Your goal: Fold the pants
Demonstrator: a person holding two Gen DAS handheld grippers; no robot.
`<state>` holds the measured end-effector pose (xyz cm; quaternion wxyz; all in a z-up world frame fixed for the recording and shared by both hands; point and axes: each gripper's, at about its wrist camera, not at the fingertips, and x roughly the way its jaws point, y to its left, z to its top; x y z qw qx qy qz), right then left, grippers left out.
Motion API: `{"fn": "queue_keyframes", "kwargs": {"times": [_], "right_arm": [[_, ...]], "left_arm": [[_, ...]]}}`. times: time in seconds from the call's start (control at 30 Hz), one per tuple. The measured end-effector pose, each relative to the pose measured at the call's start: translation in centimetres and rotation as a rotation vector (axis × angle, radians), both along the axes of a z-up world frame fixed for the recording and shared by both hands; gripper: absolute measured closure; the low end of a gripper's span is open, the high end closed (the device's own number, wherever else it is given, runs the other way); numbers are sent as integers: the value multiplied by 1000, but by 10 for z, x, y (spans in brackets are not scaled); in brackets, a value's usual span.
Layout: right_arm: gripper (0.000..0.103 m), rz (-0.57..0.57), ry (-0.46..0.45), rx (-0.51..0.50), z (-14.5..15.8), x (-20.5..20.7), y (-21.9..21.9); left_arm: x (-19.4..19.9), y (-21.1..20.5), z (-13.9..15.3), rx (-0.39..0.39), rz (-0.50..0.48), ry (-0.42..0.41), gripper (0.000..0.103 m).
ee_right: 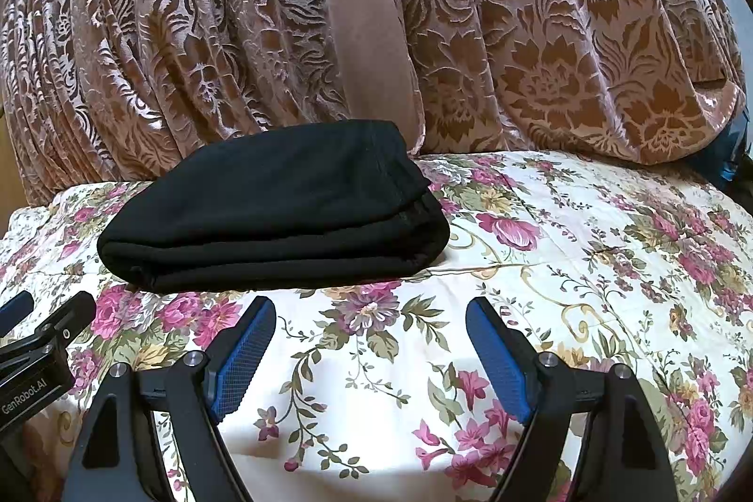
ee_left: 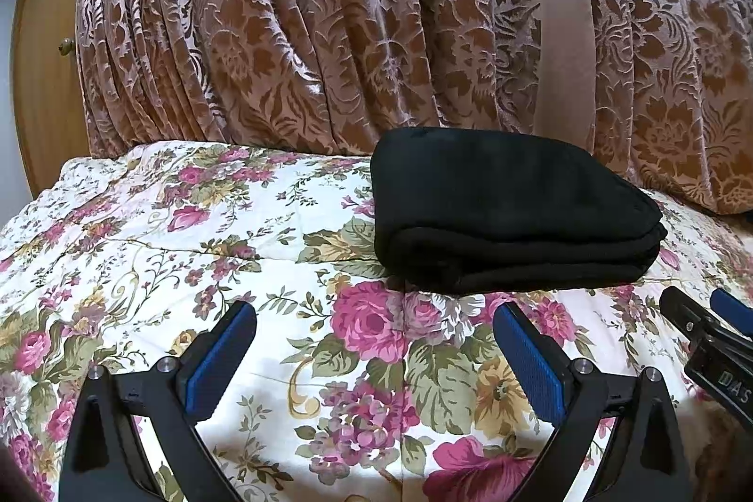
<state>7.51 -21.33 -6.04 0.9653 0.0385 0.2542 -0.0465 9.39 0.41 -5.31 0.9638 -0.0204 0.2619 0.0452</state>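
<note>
Pants lie folded just ahead on the bed — long axis crosswise, between both grippers — left gripper and right gripper, jaws spread, empty.

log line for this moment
pants: folded, on bedspread | left tongs: open, empty | right tongs: open, empty

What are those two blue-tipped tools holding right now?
Nothing. The left tool and right tool are both open over the quilt, apart from the folded black pants.
</note>
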Motion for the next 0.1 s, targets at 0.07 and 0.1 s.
{"fn": "queue_keyframes", "kwargs": {"times": [0.07,0.1], "right_arm": [[19,-1,2,2,0,0,0],[19,-1,3,2,0,0,0]], "left_arm": [[1,1,-1,-4,2,10,2],[2,1,-1,-5,3,15,2]]}}
